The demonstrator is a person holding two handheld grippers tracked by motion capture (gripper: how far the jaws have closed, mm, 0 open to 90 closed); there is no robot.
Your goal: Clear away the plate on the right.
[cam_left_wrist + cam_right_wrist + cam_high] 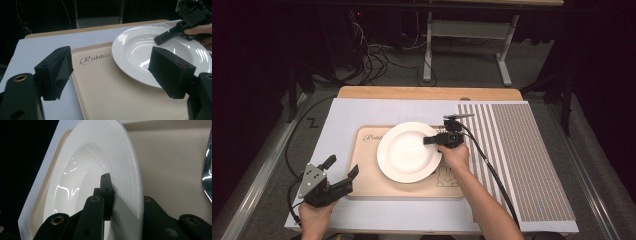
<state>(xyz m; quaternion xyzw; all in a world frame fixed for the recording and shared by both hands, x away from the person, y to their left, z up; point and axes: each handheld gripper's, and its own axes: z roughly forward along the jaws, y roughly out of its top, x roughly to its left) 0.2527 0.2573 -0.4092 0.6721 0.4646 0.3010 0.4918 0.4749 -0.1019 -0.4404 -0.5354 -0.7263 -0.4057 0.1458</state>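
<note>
Black jaws of the right gripper (112, 202) stand nearly closed on the rim of the white plate (100, 165), one jaw lying over the inner slope and the other beneath the rim's outer edge, so the pinch bears on the rim alone. That plate sits on a beige tray (367, 175) printed with the word "Rabbit" and a small rabbit drawing, and the tray rests on a pale mat (362, 110) over the wooden table (427, 93). Seen from above, the right gripper (430, 140) comes at the plate (404, 152) from its right side. At the near left corner of the tray, the left gripper (339, 172) waits with its jaws wide apart, nothing between its foam pads (56, 71), and apart from the plate (140, 50). To the right of the tray lies a striped mat (517, 155). To do this step well, I judge the grip should stay firm and square on the rim, the wrist level, any lift slow, since a glazed rim can slip or tip.
</note>
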